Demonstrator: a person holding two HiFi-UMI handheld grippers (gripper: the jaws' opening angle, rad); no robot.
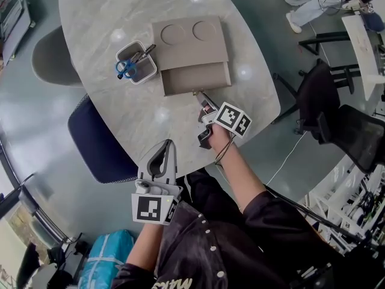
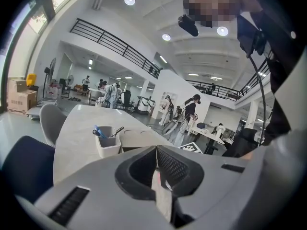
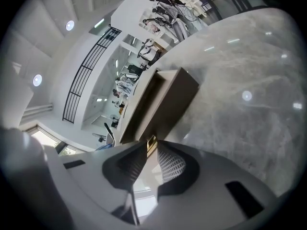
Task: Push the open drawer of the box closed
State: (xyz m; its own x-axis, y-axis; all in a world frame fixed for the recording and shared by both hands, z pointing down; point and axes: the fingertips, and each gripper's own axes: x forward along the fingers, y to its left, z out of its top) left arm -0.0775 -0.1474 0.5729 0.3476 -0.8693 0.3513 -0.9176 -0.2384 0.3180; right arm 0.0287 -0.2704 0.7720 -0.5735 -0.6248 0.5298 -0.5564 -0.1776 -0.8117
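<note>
Drawer (image 1: pixel 197 80): standing open from the near side of box (image 1: pixel 191 38), closing push not yet made; right gripper (image 1: pixel 201 99) pinched narrow on its brass knob (image 3: pixel 151 145); left gripper (image 1: pixel 168 143) closed, empty, well nearer.

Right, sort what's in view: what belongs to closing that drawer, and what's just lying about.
For the job: box; open drawer; drawer knob; right gripper.

Lying about: pen holder; blue scissors; blue chair; grey chair; left gripper, idle.

Knob (image 3: pixel 151 143) at my right gripper's (image 3: pixel 149 151) tips is mostly covered; can't tell if the pads pinch it. Box (image 2: pixel 139 138) beyond my left gripper (image 2: pixel 156 150) is half hidden.
</note>
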